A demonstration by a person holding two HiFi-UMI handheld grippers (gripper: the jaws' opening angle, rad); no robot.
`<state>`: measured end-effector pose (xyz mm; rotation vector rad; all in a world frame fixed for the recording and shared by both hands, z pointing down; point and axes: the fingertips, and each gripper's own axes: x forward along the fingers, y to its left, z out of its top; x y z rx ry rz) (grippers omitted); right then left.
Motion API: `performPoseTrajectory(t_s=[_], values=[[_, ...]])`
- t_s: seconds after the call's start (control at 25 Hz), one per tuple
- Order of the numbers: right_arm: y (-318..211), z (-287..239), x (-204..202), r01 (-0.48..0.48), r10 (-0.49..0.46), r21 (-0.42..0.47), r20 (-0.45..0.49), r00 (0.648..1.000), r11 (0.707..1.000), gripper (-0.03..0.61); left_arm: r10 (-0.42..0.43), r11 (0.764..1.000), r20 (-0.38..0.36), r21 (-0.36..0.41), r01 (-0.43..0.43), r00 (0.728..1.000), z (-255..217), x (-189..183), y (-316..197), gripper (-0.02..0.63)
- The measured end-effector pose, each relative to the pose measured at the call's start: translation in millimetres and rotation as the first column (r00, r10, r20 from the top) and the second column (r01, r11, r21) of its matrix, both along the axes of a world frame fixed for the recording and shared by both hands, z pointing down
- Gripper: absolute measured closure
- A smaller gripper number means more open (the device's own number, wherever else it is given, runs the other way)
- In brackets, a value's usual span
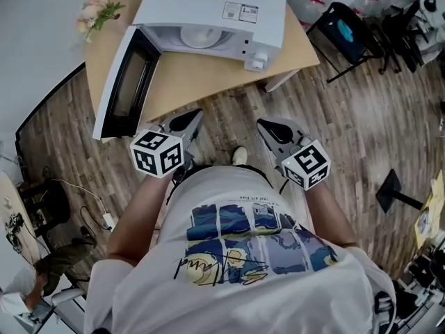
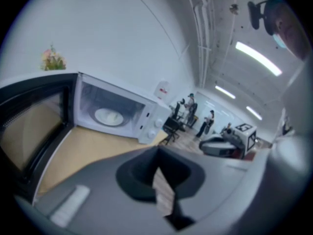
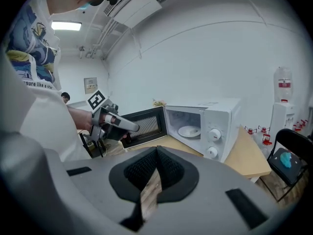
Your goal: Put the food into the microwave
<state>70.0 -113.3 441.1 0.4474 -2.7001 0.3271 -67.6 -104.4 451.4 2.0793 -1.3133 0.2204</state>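
1. Tool state, left: my left gripper (image 2: 157,153) has its jaws together at the tips, with nothing between them.
2. Tool state, right: my right gripper (image 3: 156,153) has its jaws together in the same way and carries nothing.
3. Tool position: both grippers are held in front of my white printed T-shirt (image 1: 243,256), near the table's near edge and above the floor. The left one is at the left and the right one at the right, well apart.
4. Work surface: a light wooden table (image 1: 201,75) stands far of me. Its bare top shows between the appliance and the near edge.
5. Task item: a white box-shaped microwave (image 1: 208,9) sits on the far part of the table. Its black-framed door (image 1: 125,82) is swung fully open to the left.
6. Cavity: a white round plate (image 1: 201,37) lies on the cavity floor. Whether food lies on it I cannot tell.
7. Table, far left: a small bunch of pink flowers (image 1: 97,12) stands near the far left corner.
8. Floor: grey-brown wooden planks (image 1: 348,117).
9. Room, right: a black folding chair (image 1: 348,30) with a teal item on its seat stands just right of the table.
10. Room, far right: a white water dispenser (image 3: 281,106) stands against the plain white wall (image 3: 220,58).
11. Ceiling: long strip lights (image 2: 259,58) are lit.
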Motion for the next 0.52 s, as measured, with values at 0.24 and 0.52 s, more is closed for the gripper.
performPoseTrajectory(t_s=[0.24,0.52], values=[[9,-11,-59,0.001,-0.001,0.028,-0.016,1.000,1.000,0.572,-0.006,0.999,-0.069,0.038,0.009,0.998,-26,-51,27,0.606],[34,-8,-129,0.004,-0.001,0.051,-0.061,0.998,0.999,0.572,0.001,0.997,-0.079,0.081,0.005,0.997,-38,-112,65,0.606]])
